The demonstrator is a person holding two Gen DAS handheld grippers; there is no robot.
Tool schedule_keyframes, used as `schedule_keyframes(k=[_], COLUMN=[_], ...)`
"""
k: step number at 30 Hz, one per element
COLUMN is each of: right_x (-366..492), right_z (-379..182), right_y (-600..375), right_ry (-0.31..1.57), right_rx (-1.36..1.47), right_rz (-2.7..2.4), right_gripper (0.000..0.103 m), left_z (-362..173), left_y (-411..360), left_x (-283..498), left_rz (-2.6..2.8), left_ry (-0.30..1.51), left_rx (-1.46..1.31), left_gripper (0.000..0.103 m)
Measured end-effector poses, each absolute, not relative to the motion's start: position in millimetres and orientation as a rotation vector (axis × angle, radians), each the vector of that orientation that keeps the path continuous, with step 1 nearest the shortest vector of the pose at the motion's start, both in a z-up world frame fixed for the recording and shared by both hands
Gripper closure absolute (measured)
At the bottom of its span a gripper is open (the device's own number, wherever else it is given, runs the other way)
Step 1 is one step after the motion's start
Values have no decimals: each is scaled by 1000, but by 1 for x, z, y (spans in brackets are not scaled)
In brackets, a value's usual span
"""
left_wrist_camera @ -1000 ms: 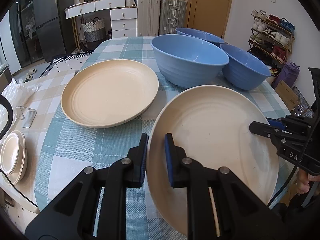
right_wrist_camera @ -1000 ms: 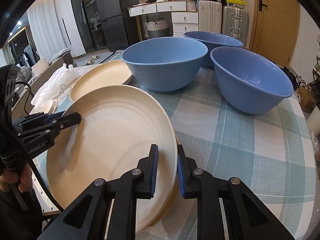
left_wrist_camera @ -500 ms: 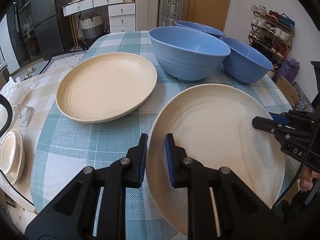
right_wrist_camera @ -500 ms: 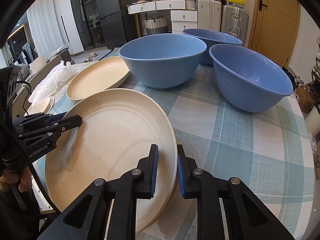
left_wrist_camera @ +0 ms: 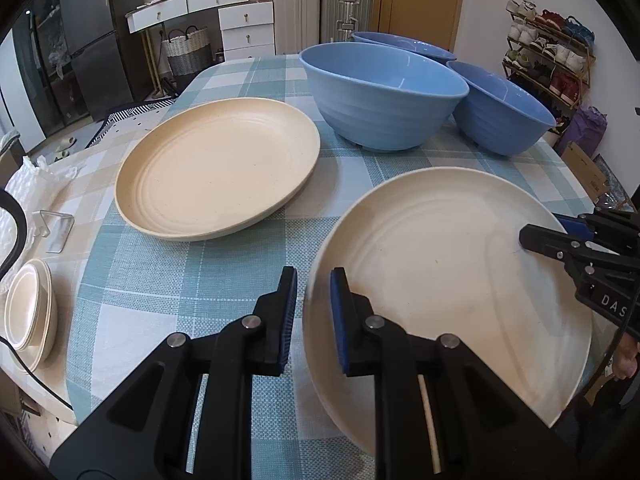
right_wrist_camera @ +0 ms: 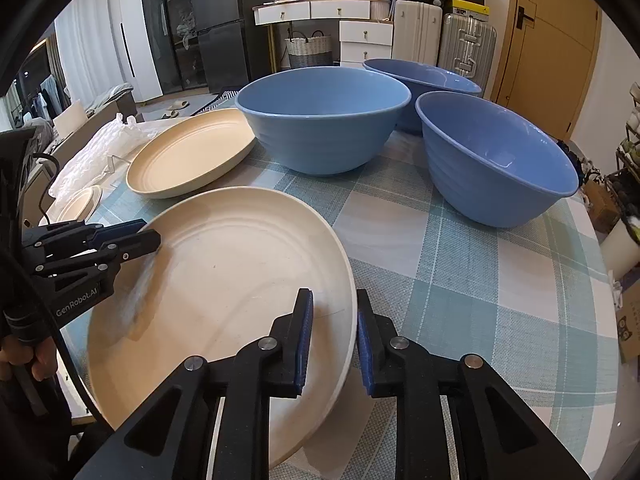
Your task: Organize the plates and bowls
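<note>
Home: fridge (left_wrist_camera: pixel 92 40), suitcases (left_wrist_camera: pixel 320 8), shoe rack (left_wrist_camera: pixel 548 60).

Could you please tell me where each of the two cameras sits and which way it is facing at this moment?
Left wrist: sits on the left gripper at the near plate's left rim, facing across the table toward the second plate; the right gripper's tip enters at right.
Right wrist: sits on the right gripper at that plate's right rim, facing the blue bowls; the left gripper and a hand show at left.
Shared: both plates, three bowls.
</note>
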State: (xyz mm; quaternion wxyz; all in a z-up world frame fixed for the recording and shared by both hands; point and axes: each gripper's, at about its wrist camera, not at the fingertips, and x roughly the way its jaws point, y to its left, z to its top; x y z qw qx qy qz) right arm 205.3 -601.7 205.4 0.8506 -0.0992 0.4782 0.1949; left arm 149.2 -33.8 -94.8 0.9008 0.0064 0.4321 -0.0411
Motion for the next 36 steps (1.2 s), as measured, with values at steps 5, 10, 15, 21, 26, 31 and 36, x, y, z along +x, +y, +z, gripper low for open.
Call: schedule_keyframes(k=[5, 10, 15, 21, 26, 31, 36], right_x=[203, 198, 194, 188, 182, 177, 173], right_z=[212, 224, 236, 244, 246, 247, 246], right_y=[-608, -613, -624, -635, -635, -634, -634], right_ry=[979, 945, 931, 929, 922, 925, 938], right_rx=[-195, -185, -128, -84, -104, -122, -125], right_rz=[419, 415, 450, 479, 492, 499, 509], right_gripper=[55, 38, 24, 11, 7, 2, 1], left_z=[-91, -81, -68, -63, -69, -72, -71], left_y=[-21, -9, -3, -7, -14, -18, -17], left_x=[150, 142, 131, 122, 120, 115, 109], left_rz=[-65, -75, -96, -117, -120, -130, -136], left_ry=[888, 858, 836, 843, 852, 853, 846], left_rx=[-7, -49, -65, -38, -29, -19, -16], left_gripper=[78, 48, 29, 26, 25, 23, 21])
